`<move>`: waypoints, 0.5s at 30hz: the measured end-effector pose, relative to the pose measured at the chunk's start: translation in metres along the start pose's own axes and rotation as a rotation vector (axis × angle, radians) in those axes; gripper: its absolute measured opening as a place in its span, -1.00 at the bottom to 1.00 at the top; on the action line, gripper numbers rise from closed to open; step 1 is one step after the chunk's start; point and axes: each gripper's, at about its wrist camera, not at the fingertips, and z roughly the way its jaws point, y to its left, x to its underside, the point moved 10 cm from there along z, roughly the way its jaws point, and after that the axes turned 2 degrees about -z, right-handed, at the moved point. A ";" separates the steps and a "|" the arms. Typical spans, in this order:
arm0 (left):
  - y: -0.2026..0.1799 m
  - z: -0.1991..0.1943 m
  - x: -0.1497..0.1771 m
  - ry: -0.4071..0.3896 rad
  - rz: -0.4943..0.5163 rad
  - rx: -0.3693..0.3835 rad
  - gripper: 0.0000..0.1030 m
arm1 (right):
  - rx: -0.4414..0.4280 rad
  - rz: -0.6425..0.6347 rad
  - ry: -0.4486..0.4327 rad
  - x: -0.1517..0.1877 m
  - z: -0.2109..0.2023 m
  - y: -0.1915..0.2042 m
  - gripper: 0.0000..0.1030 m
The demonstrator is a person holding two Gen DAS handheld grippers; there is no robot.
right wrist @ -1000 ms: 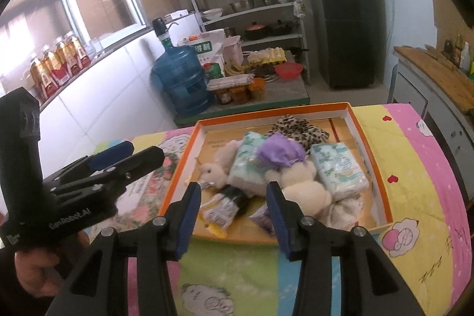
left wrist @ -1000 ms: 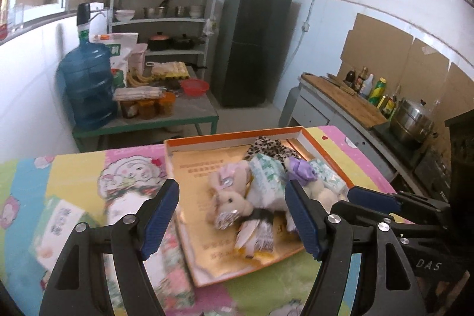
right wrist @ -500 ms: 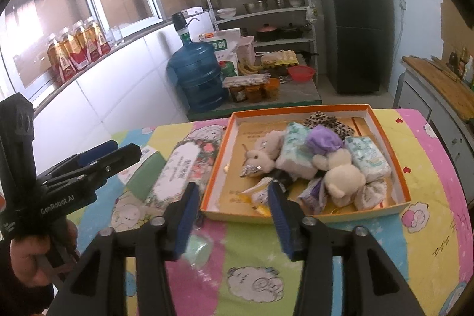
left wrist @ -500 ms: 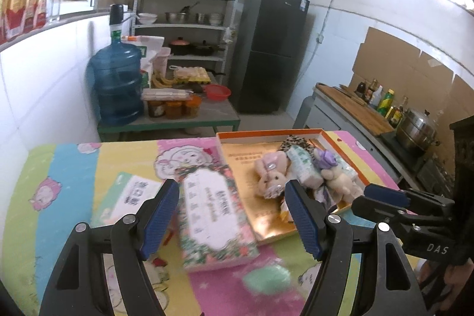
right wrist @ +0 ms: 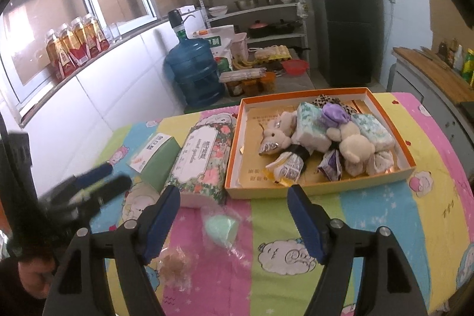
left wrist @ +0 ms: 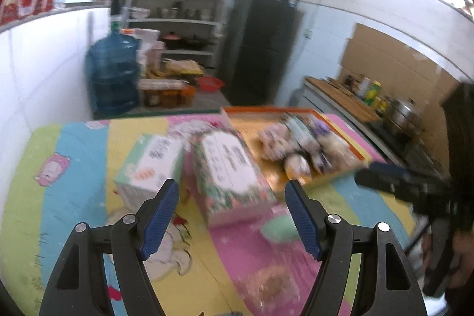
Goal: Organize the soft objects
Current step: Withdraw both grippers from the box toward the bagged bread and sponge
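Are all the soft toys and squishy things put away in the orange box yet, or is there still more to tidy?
Mostly done: the orange box already holds the plush toys, tissue packs and snack packets. Nothing is in hand: the left tongs are open and empty, and the right tongs are opening with nothing between them. Still out on the cloth: the floral tissue pack, the green box and a wrapped mint-green piece.

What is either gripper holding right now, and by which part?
Nothing. The left gripper is open and empty; the right gripper has nothing between its fingers, and its jaws are opening.
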 end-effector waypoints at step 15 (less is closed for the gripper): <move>-0.031 0.017 0.068 0.116 0.115 0.402 0.46 | 0.108 0.005 0.022 0.042 -0.018 0.004 0.45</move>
